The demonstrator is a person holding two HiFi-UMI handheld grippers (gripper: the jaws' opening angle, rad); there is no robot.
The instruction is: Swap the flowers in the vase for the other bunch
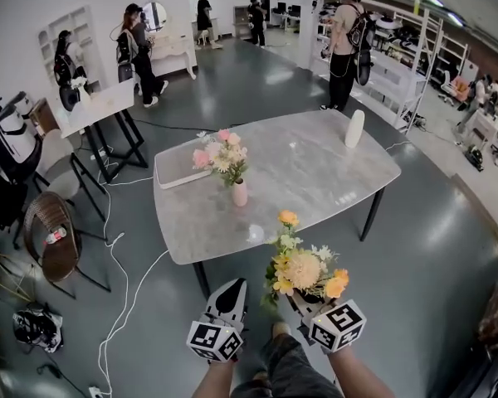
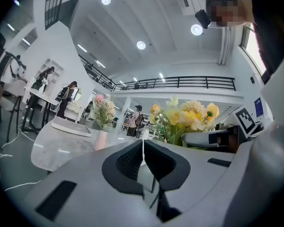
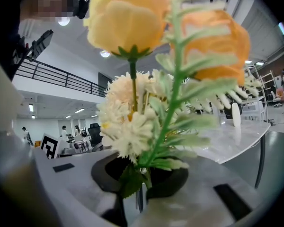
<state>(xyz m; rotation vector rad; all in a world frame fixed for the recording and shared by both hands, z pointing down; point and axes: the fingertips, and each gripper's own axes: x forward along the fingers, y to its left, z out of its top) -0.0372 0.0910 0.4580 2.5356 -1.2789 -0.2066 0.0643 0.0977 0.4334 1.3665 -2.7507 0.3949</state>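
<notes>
The vase (image 1: 240, 193) stands upright on the left half of the table (image 1: 315, 181) with the pink flowers (image 1: 222, 154) in it, just right of a white tray (image 1: 174, 175); a white cylinder (image 1: 354, 128) stands well apart at the far right corner. Nearer, short of the table's near edge, the yellow bunch (image 1: 305, 270) is held upright in the right gripper (image 3: 141, 176), whose jaws are clamped on its stems low down, below the leaves. The left gripper (image 2: 143, 148), just to its left, has its jaws pressed together on nothing and points level toward the vase. People stand far behind.

The swap has not begun, and the step in hand looks like the approach to the table. To do it well, the left jaws should part before they reach the vase. They should then take the pink stems low, just above the rim, and lift straight up so the light vase neither tips nor comes along. The yellow bunch is best kept upright and off to the right, clear of the pink blooms, until the neck is free
</notes>
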